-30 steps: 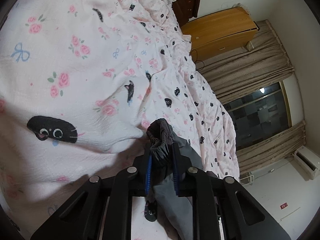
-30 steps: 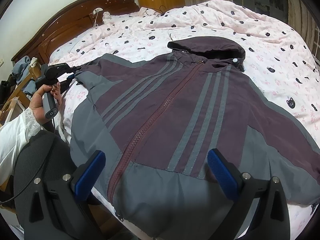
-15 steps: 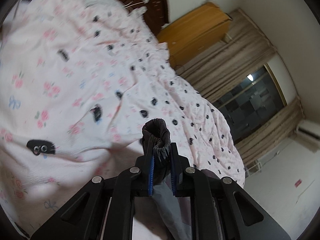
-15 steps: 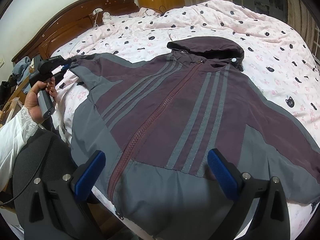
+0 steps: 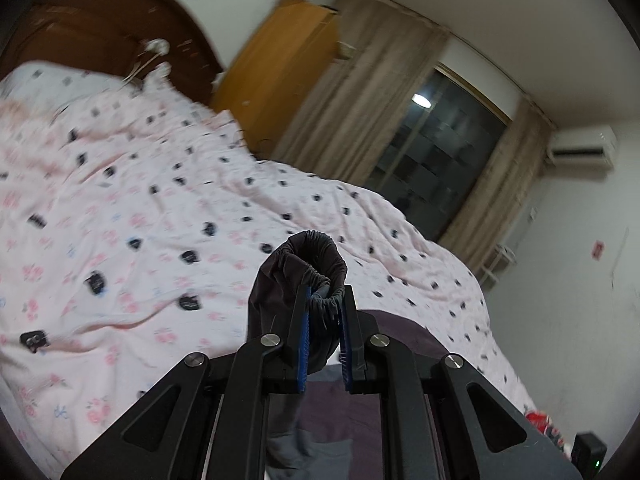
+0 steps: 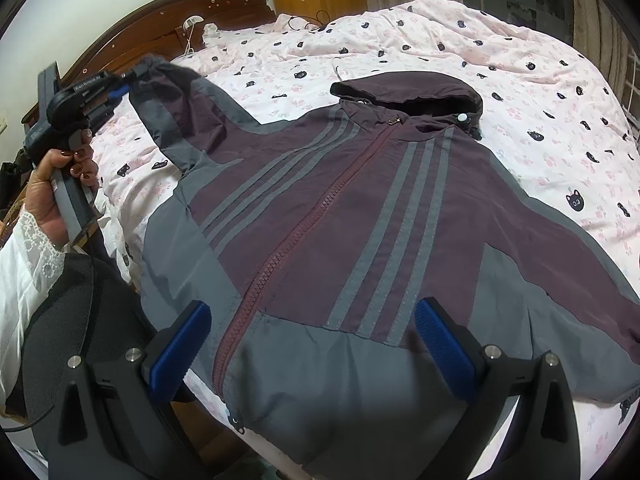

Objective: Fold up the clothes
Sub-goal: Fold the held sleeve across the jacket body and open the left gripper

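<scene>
A maroon and grey hooded jacket point(image 6: 360, 216) lies front up on the bed, zipped, hood toward the headboard. My left gripper point(image 5: 325, 300) is shut on the elastic sleeve cuff point(image 5: 320, 264) and holds it lifted off the bed. From the right wrist view the same left gripper point(image 6: 120, 88) is at the far left in a person's hand point(image 6: 56, 184), with the sleeve point(image 6: 180, 120) stretched up from the jacket's shoulder. My right gripper point(image 6: 312, 340) is open above the jacket's grey hem, holding nothing.
A pink quilt point(image 6: 520, 64) with black cat faces covers the bed. A dark wooden headboard point(image 6: 168, 24) and an orange wooden cabinet point(image 5: 280, 68) stand behind. Curtains point(image 5: 372, 96) and a dark window are at the far side. A black mesh chair back point(image 6: 76, 320) sits at lower left.
My left gripper has raised the sleeve cuff well off the bed and tilted upward, so its view now takes in the wall and window. The right gripper has stayed put and open.
</scene>
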{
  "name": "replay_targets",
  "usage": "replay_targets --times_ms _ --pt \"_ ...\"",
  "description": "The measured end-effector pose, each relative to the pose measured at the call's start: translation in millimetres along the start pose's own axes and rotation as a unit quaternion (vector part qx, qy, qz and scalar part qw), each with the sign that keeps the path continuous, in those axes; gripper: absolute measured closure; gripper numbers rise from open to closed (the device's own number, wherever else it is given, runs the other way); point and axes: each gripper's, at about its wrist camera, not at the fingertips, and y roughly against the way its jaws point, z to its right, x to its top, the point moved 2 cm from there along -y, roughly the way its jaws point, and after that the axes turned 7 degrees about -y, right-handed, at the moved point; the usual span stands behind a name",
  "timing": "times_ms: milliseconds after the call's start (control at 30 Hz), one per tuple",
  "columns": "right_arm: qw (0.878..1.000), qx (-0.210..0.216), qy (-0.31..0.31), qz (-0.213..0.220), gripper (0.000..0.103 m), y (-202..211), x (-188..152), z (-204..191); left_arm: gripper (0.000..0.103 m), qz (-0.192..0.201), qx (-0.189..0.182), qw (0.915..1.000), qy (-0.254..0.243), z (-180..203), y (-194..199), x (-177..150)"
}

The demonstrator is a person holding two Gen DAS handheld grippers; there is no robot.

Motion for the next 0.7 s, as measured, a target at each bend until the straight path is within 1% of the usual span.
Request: replay_targets --times_ms 200,333,433,533,700 --pt "1.000 -0.004 -0.006 -0.001 0.000 2 -1 6 0.092 -0.007 -0.042 0.9968 -0.067 57 -2 -9" --pt "1.000 -0.008 -0.013 -0.001 0.000 3 -2 11 0.092 -0.022 -0.072 0.9902 -0.118 99 -3 -23" --pt "1.000 -0.014 -0.021 0.000 0.000 3 -2 18 0.092 -0.042 -0.087 0.9850 -0.143 122 -5 -36" --pt "0.999 -0.026 -0.032 0.002 0.000 3 -2 26 0.092 -0.075 -0.095 0.9753 -0.184 142 -6 -54" --pt "0.997 -0.054 -0.047 0.009 0.000 7 -2 39 0.092 -0.128 -0.106 0.9549 -0.246 171 -7 -83"
